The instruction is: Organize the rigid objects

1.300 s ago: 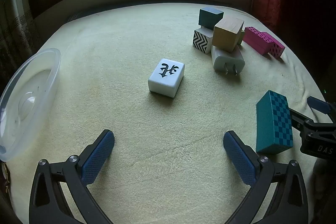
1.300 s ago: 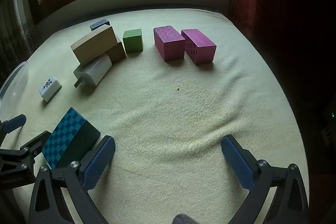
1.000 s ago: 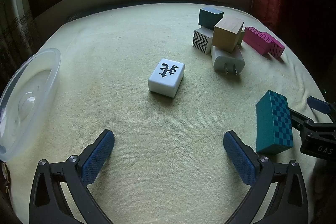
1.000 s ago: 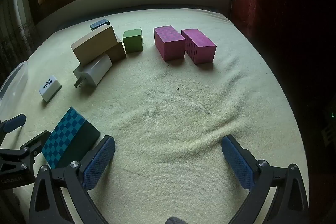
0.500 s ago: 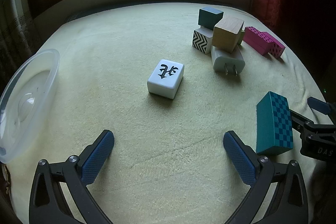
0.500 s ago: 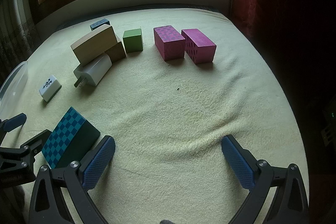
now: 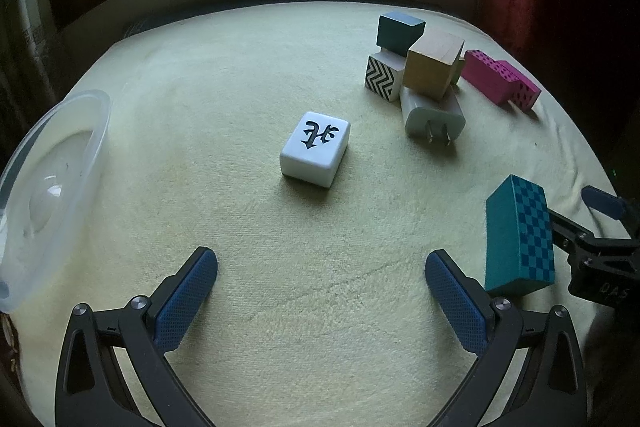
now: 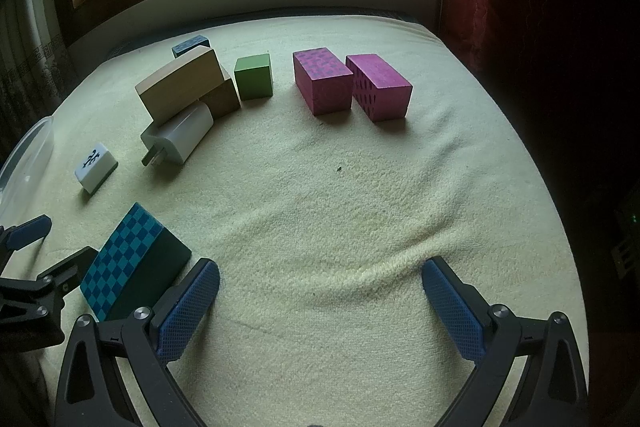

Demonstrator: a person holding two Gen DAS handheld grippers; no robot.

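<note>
Left gripper (image 7: 320, 291): jaws wide apart, holding nothing.
Right gripper (image 8: 320, 291): jaws wide apart, holding nothing.
Teal checkered block (image 8: 134, 263): just beside the right gripper's left finger.

The clear plastic bowl (image 7: 52, 187) runs off the left edge of the left wrist view, and in the right wrist view only a sliver of its rim shows at the left edge. In the left wrist view, upper right, the tan block (image 7: 434, 69) hides most of the small block behind it. The right gripper (image 7: 600, 231) is cut off at the right edge there.
</note>
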